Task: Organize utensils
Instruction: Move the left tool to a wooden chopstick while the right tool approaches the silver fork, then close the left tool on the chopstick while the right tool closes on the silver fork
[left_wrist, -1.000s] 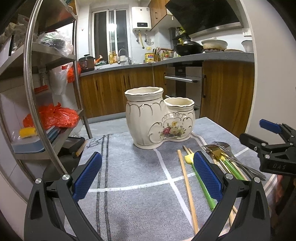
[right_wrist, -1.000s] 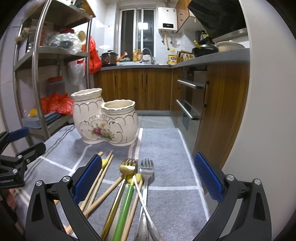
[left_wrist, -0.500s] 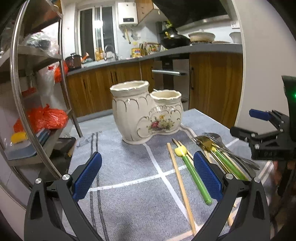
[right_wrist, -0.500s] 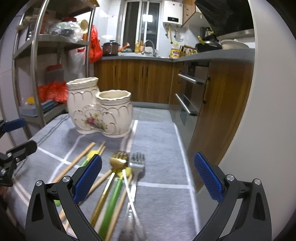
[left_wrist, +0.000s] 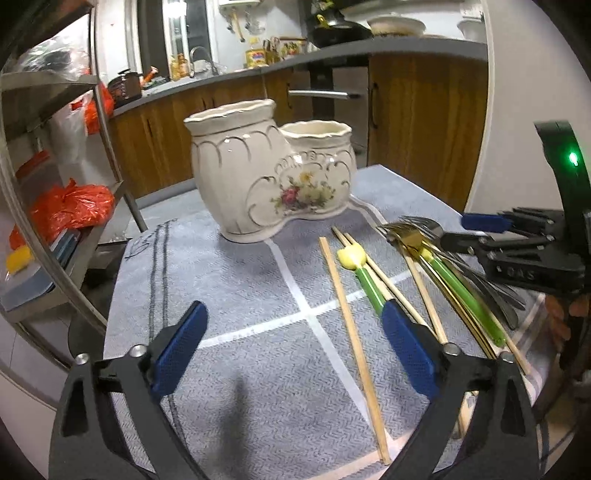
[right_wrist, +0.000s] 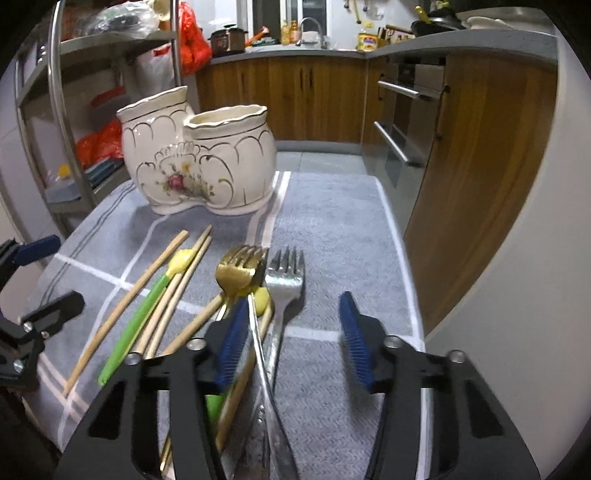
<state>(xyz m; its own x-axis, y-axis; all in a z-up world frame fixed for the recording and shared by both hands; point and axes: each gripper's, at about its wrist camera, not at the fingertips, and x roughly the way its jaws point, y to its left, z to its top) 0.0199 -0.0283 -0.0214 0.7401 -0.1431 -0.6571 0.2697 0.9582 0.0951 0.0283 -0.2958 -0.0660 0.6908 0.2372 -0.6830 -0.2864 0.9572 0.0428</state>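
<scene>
- Grey cloth (left_wrist: 258, 295) covers the bench, white stripes crossing it.
- Cream double-pot holder (right_wrist: 199, 155) stands upright at the far end of the cloth, nothing showing above its rims.
- Left tongs (left_wrist: 291, 350) gape wide, holding nothing, low over the cloth beside the chopsticks (left_wrist: 351, 317).
- Right tongs (right_wrist: 295, 332) are partly open, empty, straddling the silver fork (right_wrist: 286, 280).
- Gold fork (right_wrist: 240, 269) lies just beside it, over the green-handled spoons (right_wrist: 147, 299).
</scene>
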